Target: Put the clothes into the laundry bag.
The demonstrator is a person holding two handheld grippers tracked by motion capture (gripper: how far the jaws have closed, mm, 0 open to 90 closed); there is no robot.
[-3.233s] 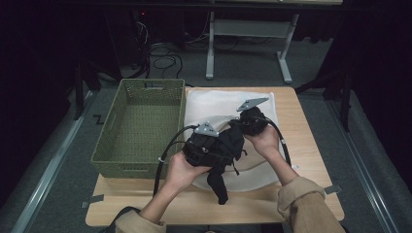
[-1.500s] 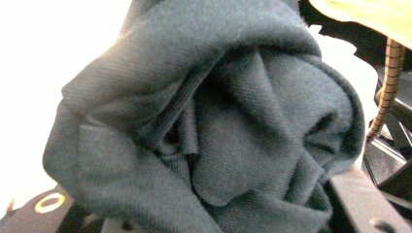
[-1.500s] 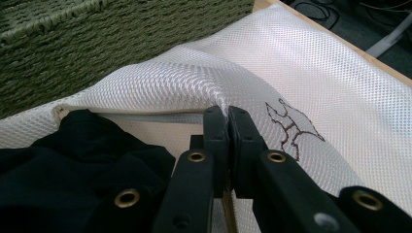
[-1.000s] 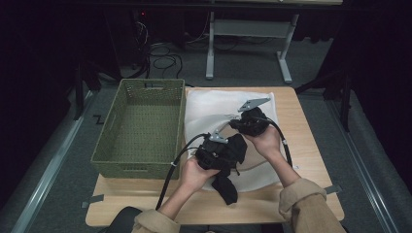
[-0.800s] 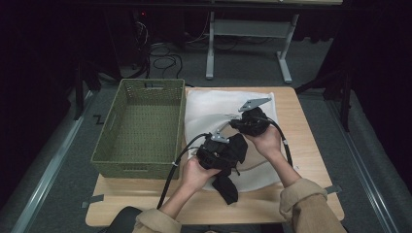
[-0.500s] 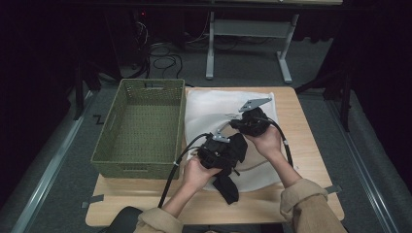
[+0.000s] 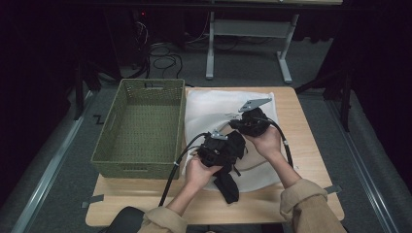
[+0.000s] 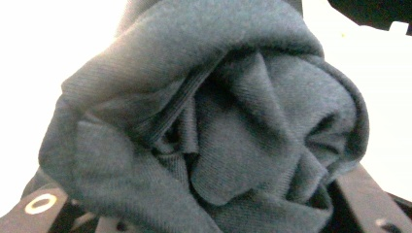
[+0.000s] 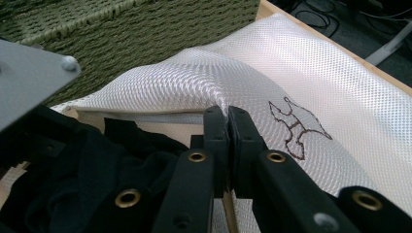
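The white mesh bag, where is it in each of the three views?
High view: white mesh bag spread mid-table, right of the green basket.
Left gripper view: bright white behind the dark cloth; too washed out to confirm.
Right gripper view: bag edge pinched between the jaws.
Shared landmark: dark cloth.

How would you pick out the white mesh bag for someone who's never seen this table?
On the wooden table, look just right of the green woven basket. The white mesh bag lies flat there, its edge pinched by the right gripper. It alone is pale netting, with a small dark outline emblem.
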